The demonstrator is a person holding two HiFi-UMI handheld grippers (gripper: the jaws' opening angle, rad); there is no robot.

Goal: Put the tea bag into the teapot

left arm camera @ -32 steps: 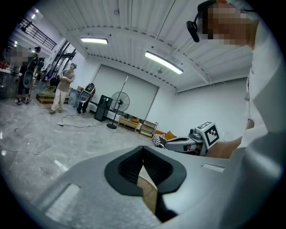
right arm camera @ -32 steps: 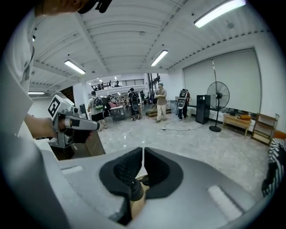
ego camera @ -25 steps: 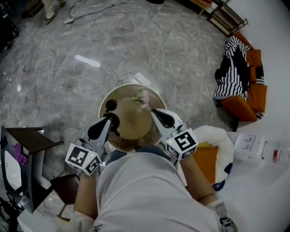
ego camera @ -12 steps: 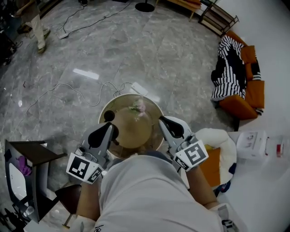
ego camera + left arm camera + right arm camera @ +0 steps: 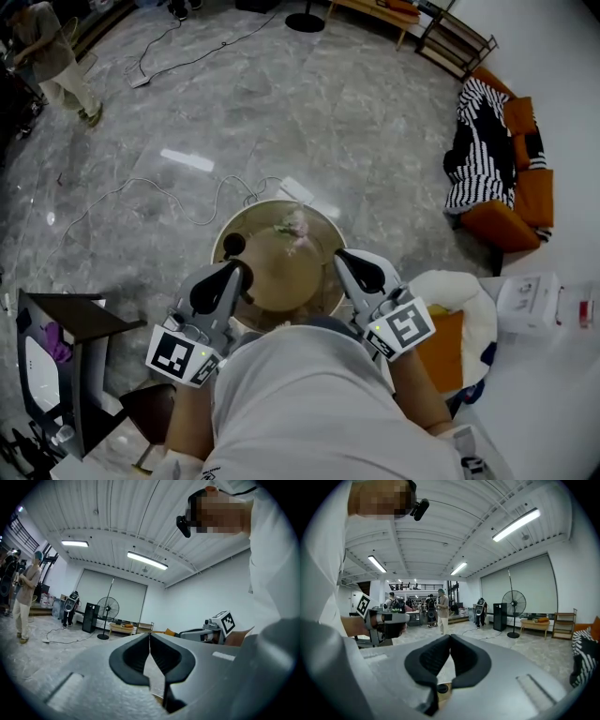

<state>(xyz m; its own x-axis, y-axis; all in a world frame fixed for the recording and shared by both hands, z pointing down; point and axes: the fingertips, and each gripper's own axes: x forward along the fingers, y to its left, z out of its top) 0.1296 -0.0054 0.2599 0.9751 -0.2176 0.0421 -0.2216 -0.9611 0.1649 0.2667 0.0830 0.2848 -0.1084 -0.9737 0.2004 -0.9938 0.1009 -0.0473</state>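
In the head view the left gripper [image 5: 246,270] and right gripper [image 5: 339,255] hover at the round table's [image 5: 253,208] near edge, likely poised to start, with a dark pot [image 5: 232,246], maybe the teapot, at its left and no tea bag visible; the left gripper view shows jaws together, empty, and the right gripper view likewise.

Indoor, bright, even light. Source: ceiling strip lights [image 5: 146,560], upper centre of left gripper view; second strip light [image 5: 516,524], upper right of right gripper view. Head view: white glare streak on glossy floor [image 5: 187,160], upper left. Gripper views: strong fisheye bending, black corners. Body of left gripper [image 5: 149,639] near lens soft, grainy.
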